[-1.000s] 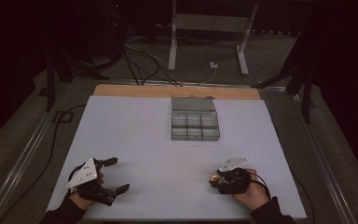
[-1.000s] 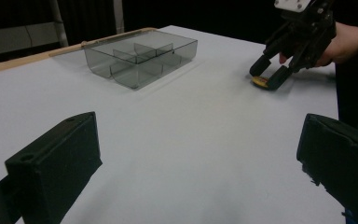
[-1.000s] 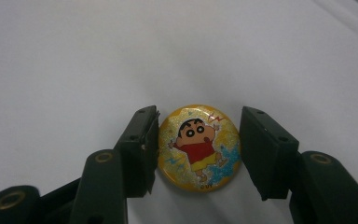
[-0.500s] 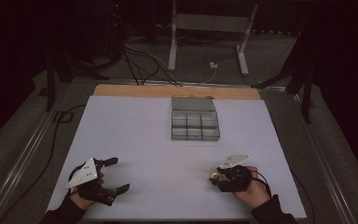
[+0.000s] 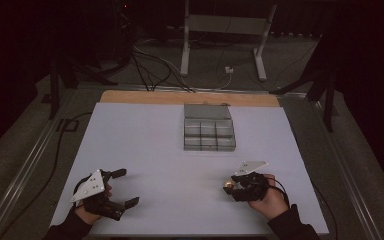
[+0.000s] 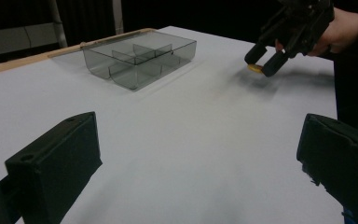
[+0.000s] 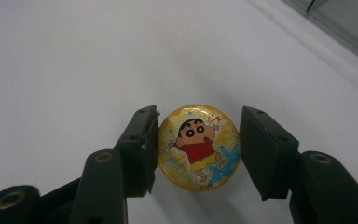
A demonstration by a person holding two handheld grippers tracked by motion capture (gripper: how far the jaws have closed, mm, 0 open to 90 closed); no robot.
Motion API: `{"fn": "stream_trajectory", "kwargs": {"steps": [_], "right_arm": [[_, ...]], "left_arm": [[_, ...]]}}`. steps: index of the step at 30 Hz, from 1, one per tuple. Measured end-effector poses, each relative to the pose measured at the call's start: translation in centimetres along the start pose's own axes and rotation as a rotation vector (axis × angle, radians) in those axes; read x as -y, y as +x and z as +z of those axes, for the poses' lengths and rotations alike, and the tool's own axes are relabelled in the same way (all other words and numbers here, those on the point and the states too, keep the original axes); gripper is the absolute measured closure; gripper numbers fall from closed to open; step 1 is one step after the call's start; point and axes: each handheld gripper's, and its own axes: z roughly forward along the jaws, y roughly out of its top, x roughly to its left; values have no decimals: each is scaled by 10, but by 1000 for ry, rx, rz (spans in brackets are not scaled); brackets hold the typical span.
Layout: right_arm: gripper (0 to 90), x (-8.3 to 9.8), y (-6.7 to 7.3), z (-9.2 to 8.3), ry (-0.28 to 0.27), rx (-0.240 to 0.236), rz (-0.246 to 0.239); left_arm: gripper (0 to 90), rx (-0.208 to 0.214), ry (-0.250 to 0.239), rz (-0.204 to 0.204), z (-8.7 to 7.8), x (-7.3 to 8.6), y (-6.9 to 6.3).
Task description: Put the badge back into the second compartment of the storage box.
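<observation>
here, a round yellow badge (image 7: pixel 198 147) with a cartoon child in a red shirt lies flat on the white table (image 5: pixel 155 145), on the person's side of the clear divided box (image 5: pixel 209 127) and a little to its right. the right gripper (image 7: pixel 199 149) straddles the badge: one jaw touches its left edge, the other stands just off its right edge, so the jaws are narrow around it but not closed on it. in the left gripper view that gripper tilts down over the badge, held in a hand (image 6: pixel 342 28). the box sits at the middle of the table's far half, near its wooden edge (image 5: pixel 180 97). the left gripper (image 5: pixel 122 187) rests well to the box's near left, its jaws spread wide with nothing between them.
</observation>
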Motion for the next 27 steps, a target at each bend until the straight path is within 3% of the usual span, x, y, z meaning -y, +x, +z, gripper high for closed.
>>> {"fn": "stream_trajectory", "kwargs": {"steps": [27], "right_arm": [[478,-35,-17,6,-24,12,24]], "left_arm": [[3,2,-1,2,0,0,0]]}}
